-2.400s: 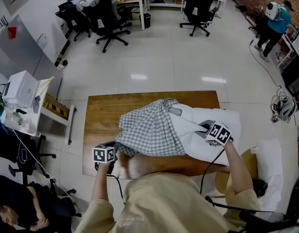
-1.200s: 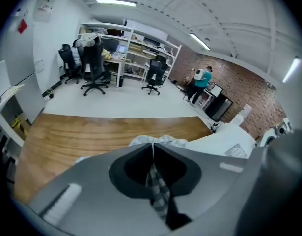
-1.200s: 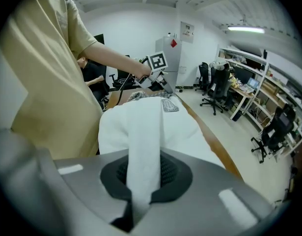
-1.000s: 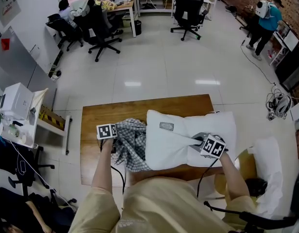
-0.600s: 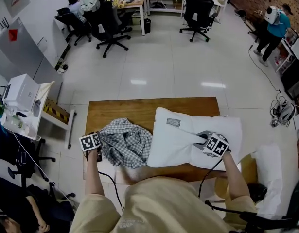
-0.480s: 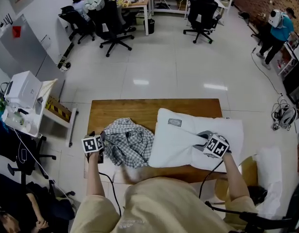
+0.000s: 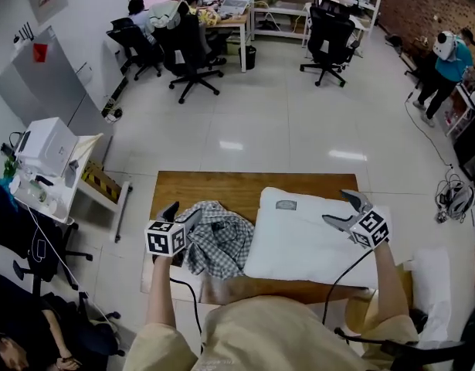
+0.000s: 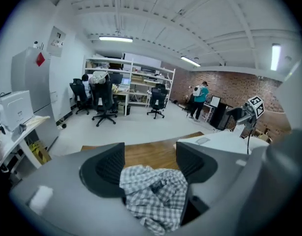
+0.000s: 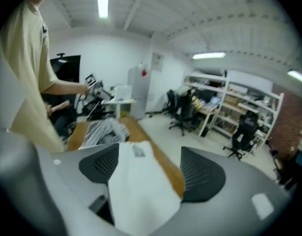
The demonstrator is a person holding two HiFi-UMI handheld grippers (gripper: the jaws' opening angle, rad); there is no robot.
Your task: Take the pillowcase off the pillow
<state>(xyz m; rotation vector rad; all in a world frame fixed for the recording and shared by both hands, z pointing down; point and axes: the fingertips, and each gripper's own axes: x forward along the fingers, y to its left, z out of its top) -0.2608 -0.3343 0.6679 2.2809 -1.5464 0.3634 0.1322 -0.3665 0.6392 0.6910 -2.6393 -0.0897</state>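
Checked grey-and-white cloth, the pillowcase [image 7: 216, 238], lies crumpled in a heap on the left half of the wooden table [image 7: 222, 185]. It is entirely off the pillow [image 7: 310, 242]. The pillow lies bare and white on the table's right half, just beside the heap, with a small label facing up near its far edge. No part of the checked cloth is seen over it.

Left claw [image 7: 181, 213]: jaws apart, having just been opening. It hangs above the near-left side of the heap. In the left gripper view the pillowcase shows in the gap between the jaws, but it lies below them on the table and the pads do not press it. This claw holds nothing.

Right claw [image 7: 345, 211]: jaws well apart, also having just been opening. It hangs over the right end of the pillow. The white pillow shows in the gap, with no pad bearing on it. This claw holds nothing.

Assessment: the removal appears complete, with cover and pillow lying as two separate items. Nothing the task names looks outstanding, and whether the heap is to be straightened cannot be judged from here
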